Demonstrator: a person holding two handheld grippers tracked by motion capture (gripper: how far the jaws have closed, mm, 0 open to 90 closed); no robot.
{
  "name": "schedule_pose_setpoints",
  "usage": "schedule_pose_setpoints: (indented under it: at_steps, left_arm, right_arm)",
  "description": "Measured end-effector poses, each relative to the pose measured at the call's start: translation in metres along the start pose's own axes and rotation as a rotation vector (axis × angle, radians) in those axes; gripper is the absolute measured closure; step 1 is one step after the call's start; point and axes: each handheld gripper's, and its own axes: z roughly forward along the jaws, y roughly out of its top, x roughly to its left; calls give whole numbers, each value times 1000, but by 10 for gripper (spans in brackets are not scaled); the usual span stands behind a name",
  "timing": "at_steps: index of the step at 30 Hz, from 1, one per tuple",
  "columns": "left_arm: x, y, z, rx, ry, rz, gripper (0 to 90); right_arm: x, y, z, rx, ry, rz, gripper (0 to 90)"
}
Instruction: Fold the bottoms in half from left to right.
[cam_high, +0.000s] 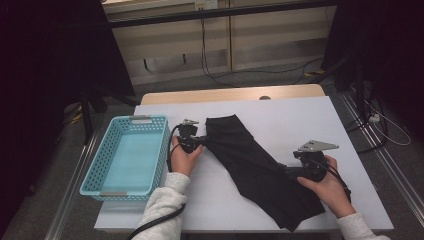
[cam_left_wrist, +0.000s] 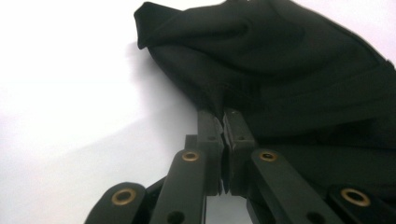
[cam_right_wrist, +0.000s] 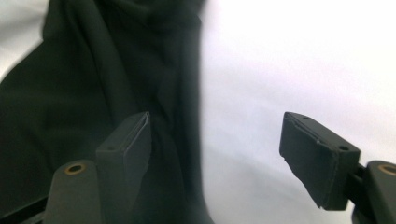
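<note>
In the high view, a black garment (cam_high: 260, 170) is laid slantwise across the white table (cam_high: 300, 120), with a light blue basket (cam_high: 127, 154) just left of it. The left gripper (cam_high: 200, 141) is set at the garment's upper left edge, the right gripper (cam_high: 295, 172) at its lower right part.

In the left gripper view, the jaws are seen clamped together on a fold of the garment's (cam_left_wrist: 280, 70) edge.

In the right gripper view, the jaws are held wide apart, one over the garment (cam_right_wrist: 84, 84), the other over bare table (cam_right_wrist: 299, 60)
</note>
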Motion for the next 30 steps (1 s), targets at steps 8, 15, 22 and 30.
schedule_pose_setpoints:
  at_steps: [8,15,22,30]
  left_arm:
    - [3,-6,-9,-14,-3,10,872]
    - [1,-8,-9,-20,-12,12,871]
    - [0,-8,-10,-19,-11,21,870]
    - [1,-9,-9,-31,-10,6,871]
  right_arm:
    - [-1,-15,-13,34,10,25,291]
    - [5,-23,-21,32,56,32,352]
    - [6,-27,-24,38,43,41,379]
    - [-13,-38,-20,46,107,117,872]
